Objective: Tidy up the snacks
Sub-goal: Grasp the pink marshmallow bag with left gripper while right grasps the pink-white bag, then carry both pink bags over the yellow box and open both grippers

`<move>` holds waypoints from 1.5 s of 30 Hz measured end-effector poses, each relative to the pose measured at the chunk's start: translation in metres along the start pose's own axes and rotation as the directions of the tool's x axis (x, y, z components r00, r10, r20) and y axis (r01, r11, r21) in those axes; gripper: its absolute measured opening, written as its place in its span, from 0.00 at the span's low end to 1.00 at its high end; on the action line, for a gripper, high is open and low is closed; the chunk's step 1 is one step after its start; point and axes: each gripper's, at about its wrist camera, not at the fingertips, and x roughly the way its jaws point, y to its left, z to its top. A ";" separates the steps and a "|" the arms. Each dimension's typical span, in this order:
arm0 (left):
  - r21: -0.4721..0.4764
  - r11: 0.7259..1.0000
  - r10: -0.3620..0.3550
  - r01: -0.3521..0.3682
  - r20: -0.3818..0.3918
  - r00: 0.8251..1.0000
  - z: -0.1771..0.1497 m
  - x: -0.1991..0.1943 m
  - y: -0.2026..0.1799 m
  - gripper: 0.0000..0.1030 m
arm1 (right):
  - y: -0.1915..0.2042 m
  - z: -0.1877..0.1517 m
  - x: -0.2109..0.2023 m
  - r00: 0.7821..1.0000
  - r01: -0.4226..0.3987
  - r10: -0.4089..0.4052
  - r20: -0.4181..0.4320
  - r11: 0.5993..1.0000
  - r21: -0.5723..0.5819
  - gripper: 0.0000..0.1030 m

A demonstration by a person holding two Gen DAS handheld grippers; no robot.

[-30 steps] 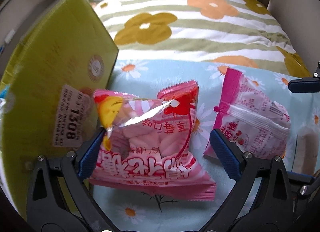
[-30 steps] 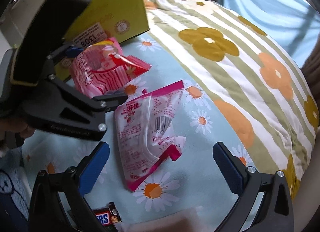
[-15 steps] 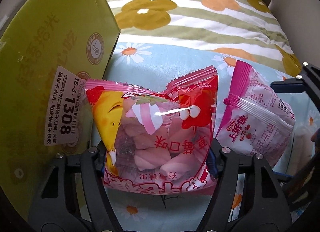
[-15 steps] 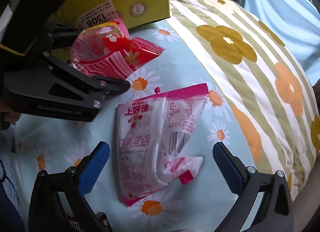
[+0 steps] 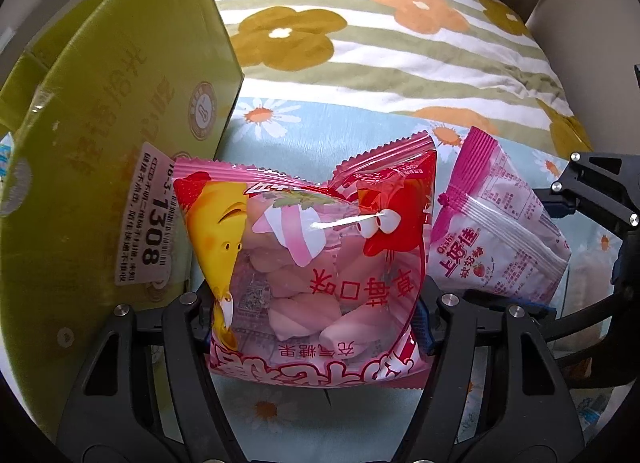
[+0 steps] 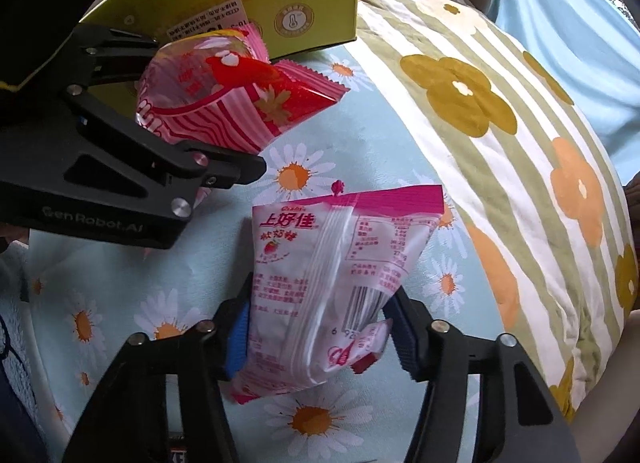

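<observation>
A daisy-print blue blanket (image 6: 360, 135) and a striped floral pillow (image 5: 400, 47) spread across the bed, where one green cardboard box (image 5: 104, 151) stands just left of the two snack bags. The left gripper (image 5: 316, 319) pinches the pink marshmallow bag (image 5: 308, 255) between its blue pads, beside the box's labelled wall. The right gripper (image 6: 320, 335) is clamped on the lower part of the white-and-magenta Oishi bag (image 6: 332, 275), above the blanket.
</observation>
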 end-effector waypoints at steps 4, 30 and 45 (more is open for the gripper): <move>0.008 1.000 -0.011 0.010 0.026 1.000 0.000 -0.010 0.000 0.64 | 0.003 -0.003 -0.007 1.000 0.015 -0.015 0.002 1.000 0.002 0.48; 0.171 0.959 -0.267 0.227 0.275 0.923 0.033 -0.190 0.048 0.64 | 0.017 0.029 -0.146 0.974 0.145 -0.208 0.093 0.879 0.454 0.48; 0.222 0.960 -0.240 0.173 0.326 0.914 0.080 -0.215 0.218 0.64 | 0.066 0.160 -0.155 0.930 0.165 -0.328 0.163 0.772 0.614 0.48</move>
